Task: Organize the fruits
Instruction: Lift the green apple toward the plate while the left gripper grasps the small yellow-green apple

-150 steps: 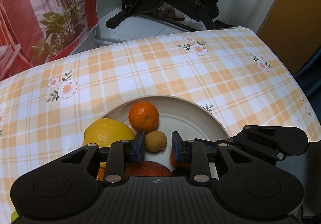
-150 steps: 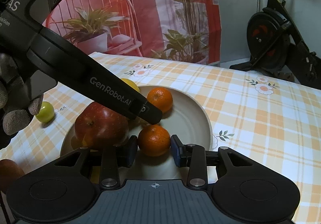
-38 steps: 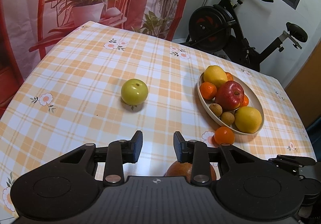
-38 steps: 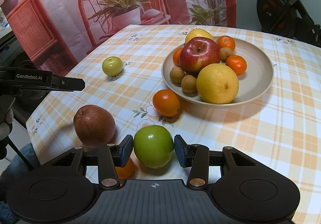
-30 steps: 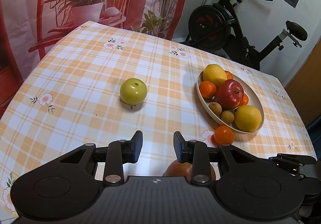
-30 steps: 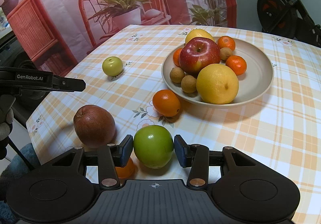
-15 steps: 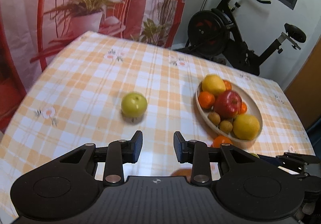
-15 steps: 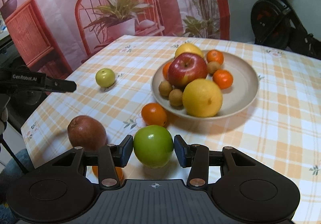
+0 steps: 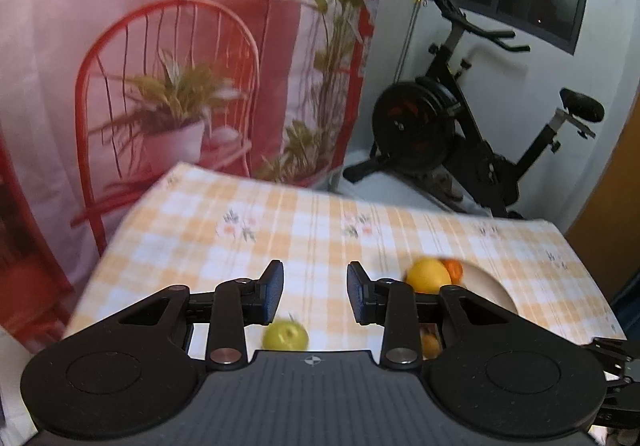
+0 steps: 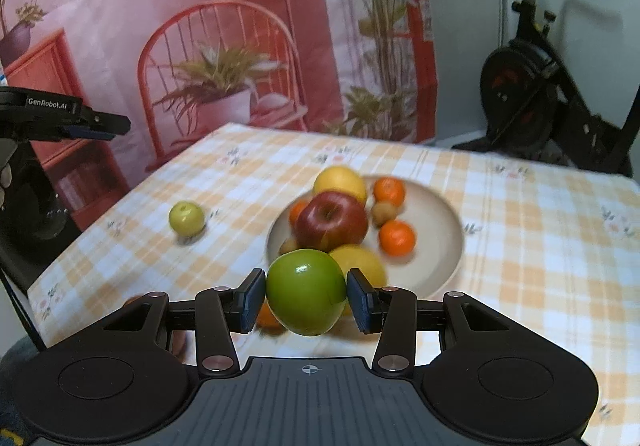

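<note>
— What do the right gripper (image 10: pixel 306 300) jaws hold?
— A smooth, glossy green apple (image 10: pixel 306 291), pinched between both pads, above the checked bench (image 10: pixel 520 246).
— And past those jaws?
— A round cream plate (image 10: pixel 440 242) holding a red apple (image 10: pixel 332 221), lemons, small oranges and brown fruits.
— The left gripper (image 9: pixel 315 293)?
— Jaws parted, empty; a small yellow-green apple (image 9: pixel 285 335) lies beneath them.

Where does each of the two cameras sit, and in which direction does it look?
Left wrist: sits on the left gripper, looks forward and slightly down over the table to the exercise bike; its open fingers show, nothing between them.
Right wrist: sits on the right gripper, looks toward the plate; its fingers clamp the green apple, and the left gripper shows at the left edge.
Shared: the plate, the small yellow-green fruit, the bike.
</note>
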Demonstrator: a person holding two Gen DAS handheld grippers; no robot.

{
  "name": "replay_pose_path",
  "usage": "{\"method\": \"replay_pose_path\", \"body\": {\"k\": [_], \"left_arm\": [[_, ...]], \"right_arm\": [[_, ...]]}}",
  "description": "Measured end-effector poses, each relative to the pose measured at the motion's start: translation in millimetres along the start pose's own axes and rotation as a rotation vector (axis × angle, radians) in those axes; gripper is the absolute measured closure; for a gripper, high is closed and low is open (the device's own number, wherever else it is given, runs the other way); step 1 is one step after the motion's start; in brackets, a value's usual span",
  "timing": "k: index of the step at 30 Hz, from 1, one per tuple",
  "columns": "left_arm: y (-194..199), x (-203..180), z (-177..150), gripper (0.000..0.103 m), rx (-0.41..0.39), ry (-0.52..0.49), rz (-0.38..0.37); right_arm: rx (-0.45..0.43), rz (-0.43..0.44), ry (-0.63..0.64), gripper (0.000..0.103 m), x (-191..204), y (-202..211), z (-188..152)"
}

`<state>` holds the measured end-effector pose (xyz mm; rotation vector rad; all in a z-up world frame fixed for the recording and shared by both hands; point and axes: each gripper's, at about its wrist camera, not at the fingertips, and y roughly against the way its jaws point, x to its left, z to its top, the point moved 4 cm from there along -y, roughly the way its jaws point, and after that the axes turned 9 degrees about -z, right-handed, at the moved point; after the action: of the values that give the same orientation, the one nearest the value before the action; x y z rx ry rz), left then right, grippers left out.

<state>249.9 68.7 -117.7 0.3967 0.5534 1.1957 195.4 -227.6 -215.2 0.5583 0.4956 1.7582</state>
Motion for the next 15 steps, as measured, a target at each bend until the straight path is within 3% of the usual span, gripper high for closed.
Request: {"method": "replay_pose_path", "body": {"k": [2, 4, 9, 15], "left_arm": [[-5, 4, 7, 0.053, 0.008, -0.002, -0.002], [-17, 7, 7, 0.049, 0.034, -0.004, 0.000], [-61, 19, -23, 0.049, 0.168, -0.022, 0.013], [-98, 41, -52, 0.049, 0.262, 0.022, 0.034]], "right_arm": [[-0.016, -0.010, -0.001, 0.062, -5, 1, 6], [-0.029, -0.021, -0.006, 0.062, -10, 1, 11], [-0.032, -0.036, -0.017, 0.062, -19, -2, 12], [-0.015, -0.058, -0.041, 0.062, -32, -7, 5]]}}
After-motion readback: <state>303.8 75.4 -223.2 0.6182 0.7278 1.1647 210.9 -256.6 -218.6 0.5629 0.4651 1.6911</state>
